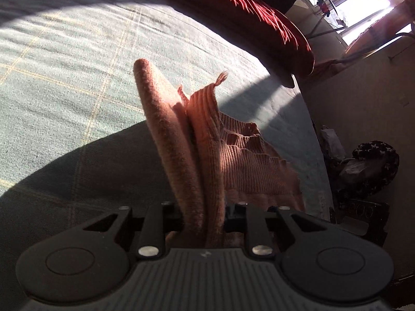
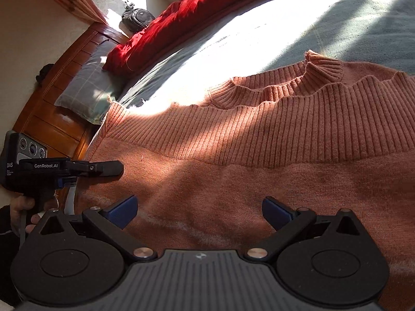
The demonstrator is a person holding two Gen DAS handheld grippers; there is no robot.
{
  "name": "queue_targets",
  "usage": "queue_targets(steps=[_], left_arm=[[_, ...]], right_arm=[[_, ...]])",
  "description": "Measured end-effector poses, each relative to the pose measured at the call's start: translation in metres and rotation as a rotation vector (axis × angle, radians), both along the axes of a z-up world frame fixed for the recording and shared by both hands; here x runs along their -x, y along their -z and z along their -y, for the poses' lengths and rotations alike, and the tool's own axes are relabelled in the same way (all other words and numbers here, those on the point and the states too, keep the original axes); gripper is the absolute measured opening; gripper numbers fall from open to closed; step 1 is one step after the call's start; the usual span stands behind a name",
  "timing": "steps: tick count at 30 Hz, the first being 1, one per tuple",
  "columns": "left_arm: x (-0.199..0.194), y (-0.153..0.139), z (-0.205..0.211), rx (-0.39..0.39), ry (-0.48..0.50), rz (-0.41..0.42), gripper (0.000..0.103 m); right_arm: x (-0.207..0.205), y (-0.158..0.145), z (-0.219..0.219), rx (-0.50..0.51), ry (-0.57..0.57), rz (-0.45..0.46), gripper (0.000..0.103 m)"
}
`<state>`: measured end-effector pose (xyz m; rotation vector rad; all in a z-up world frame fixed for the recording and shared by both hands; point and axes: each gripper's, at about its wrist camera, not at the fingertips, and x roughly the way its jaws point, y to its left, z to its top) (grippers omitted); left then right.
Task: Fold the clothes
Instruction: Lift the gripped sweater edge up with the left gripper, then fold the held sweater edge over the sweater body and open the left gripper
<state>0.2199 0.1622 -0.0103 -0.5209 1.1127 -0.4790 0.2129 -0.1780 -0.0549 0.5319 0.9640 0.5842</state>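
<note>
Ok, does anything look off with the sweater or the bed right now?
Nothing looks damaged or spilled. The sweater lies on the bed with its ribbed edge rippled, not flat. The left gripper pinches a bunched fold; the right gripper is open above the sweater.

Sunlit bed [image 2: 233, 33], wooden headboard [image 2: 59, 119], bright window [image 1: 363, 2]

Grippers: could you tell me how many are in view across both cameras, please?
2: the left gripper clamps the orange sweater's edge; the right gripper hovers open above it.
</note>
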Motion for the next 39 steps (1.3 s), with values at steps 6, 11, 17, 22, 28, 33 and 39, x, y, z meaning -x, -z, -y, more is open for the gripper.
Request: queue_targets(steps=[6, 11, 17, 22, 28, 33, 39], left_arm=[[0.015, -0.029, 0.039, -0.01, -0.036, 0.03, 0.02], [0.023, -0.043, 0.072, -0.002, -0.077, 0.03, 0.02], [0.025, -0.052, 0.109, -0.003, -0.101, 0.029, 0.02], [0.023, -0.057, 0.145, -0.006, -0.08, 0.026, 0.02], [0.018, -0.059, 0.19, 0.012, -0.013, 0.025, 0.02], [0.012, -0.05, 0.225, 0.023, 0.038, 0.002, 0.017], [0.007, -0.033, 0.255, 0.029, 0.074, -0.034, 0.017]], right_arm=[[-0.002, -0.017, 0.053, -0.03, 0.07, 0.06, 0.103], [-0.005, -0.017, 0.089, -0.046, 0.094, 0.081, 0.103], [-0.005, -0.013, 0.13, -0.07, 0.141, 0.094, 0.103], [0.002, -0.002, 0.167, -0.114, 0.216, 0.082, 0.103], [0.012, 0.016, 0.208, -0.168, 0.313, 0.058, 0.103], [0.021, 0.022, 0.233, -0.189, 0.369, 0.065, 0.103], [0.031, 0.032, 0.253, -0.201, 0.423, 0.058, 0.103]])
